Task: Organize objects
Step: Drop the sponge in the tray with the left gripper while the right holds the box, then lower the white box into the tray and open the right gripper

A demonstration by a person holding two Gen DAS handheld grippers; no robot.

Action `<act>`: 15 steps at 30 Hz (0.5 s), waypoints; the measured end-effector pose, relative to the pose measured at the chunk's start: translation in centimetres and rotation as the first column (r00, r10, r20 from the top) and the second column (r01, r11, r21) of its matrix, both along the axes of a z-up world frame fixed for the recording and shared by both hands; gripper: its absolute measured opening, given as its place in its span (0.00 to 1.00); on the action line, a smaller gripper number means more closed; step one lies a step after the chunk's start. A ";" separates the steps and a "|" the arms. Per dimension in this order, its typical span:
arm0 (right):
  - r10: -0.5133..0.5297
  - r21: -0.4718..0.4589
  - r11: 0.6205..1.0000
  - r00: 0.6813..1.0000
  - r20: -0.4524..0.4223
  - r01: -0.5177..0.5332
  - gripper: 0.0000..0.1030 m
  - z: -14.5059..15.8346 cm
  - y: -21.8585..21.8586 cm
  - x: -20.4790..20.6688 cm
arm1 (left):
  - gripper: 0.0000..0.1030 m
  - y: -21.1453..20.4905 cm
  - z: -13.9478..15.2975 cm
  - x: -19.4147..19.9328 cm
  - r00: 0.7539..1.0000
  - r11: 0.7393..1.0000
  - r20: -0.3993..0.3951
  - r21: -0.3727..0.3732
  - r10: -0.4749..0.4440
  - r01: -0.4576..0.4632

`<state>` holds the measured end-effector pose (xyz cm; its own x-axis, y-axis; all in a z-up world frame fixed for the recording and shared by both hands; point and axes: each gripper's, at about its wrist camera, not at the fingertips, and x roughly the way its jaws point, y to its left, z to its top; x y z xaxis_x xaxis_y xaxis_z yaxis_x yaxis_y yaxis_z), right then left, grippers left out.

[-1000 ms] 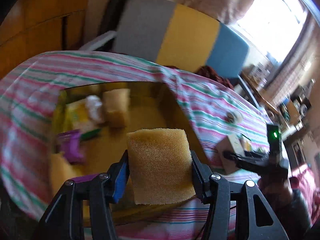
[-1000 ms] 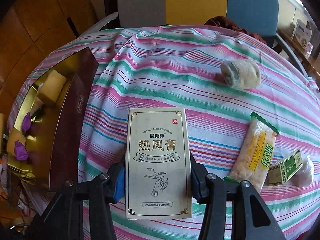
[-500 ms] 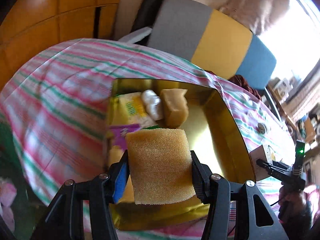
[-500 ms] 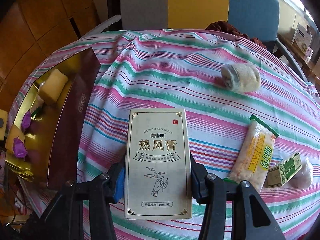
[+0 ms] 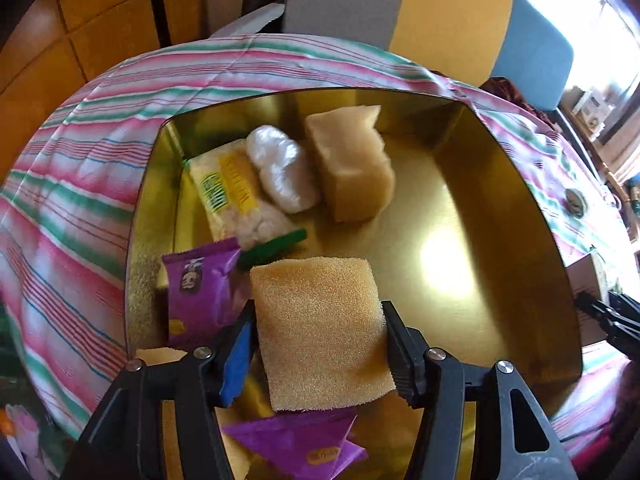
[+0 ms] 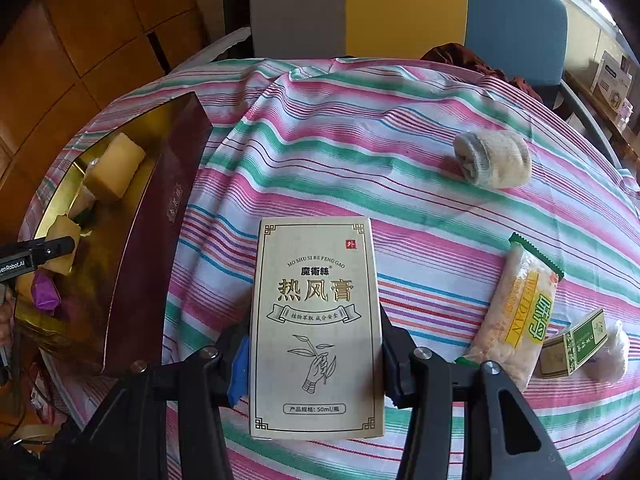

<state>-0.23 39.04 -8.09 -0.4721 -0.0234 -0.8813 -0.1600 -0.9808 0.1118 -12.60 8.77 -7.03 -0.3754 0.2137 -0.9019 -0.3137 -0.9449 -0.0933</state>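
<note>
My left gripper (image 5: 318, 308) hangs over the gold tin (image 5: 532, 200) with a yellow sponge (image 5: 320, 332) between its fingers. Its jaws are opening, though the pads still touch the sponge's sides. Under the sponge lie purple packets (image 5: 200, 288) and a yellow-green snack packet (image 5: 232, 196). A white wad (image 5: 280, 168) and a pale sponge block (image 5: 352, 168) sit further back in the tin. My right gripper (image 6: 316, 318) is shut on a cream box with Chinese print (image 6: 316, 272), held above the striped tablecloth (image 6: 360, 140).
In the right wrist view, a rolled sock (image 6: 494, 158), a snack packet (image 6: 516, 312), a small green box (image 6: 576, 344) and a white wad (image 6: 616, 356) lie on the cloth. The tin's dark red wall (image 6: 160, 220) stands at the left. Chairs stand behind the table.
The left gripper came down and in over the tin, so the tin now fills its view. The sponge looks slightly wider between the fingers. The right gripper and its box stayed still.
</note>
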 end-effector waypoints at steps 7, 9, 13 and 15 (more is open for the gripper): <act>-0.001 -0.010 1.000 1.000 0.000 0.001 0.50 0.1 0.1 0.1 | 0.69 -0.5 1.0 1.5 0.999 1.000 -0.046 -0.001 -0.006 0.006; -0.004 -0.012 1.000 1.000 -0.003 0.004 0.50 0.1 0.2 0.2 | 0.70 -0.9 1.5 1.8 0.998 1.000 -0.060 0.009 0.007 -0.006; -0.015 -0.015 1.000 1.000 -0.006 0.015 0.50 0.2 0.3 0.3 | 0.70 -2.2 2.8 2.6 0.995 0.998 -0.092 0.061 0.041 -0.036; -0.033 -0.022 0.999 0.999 -0.008 0.033 0.50 0.7 0.6 0.3 | 0.70 -3.1 3.5 3.0 0.992 0.995 -0.112 0.088 0.063 -0.053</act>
<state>0.11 39.60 -7.40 -0.4803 -0.0275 -0.8767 -0.1909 -0.9723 0.1350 -9.59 5.68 -3.55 -0.4892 0.2620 -0.8319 -0.2720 -0.9521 -0.1399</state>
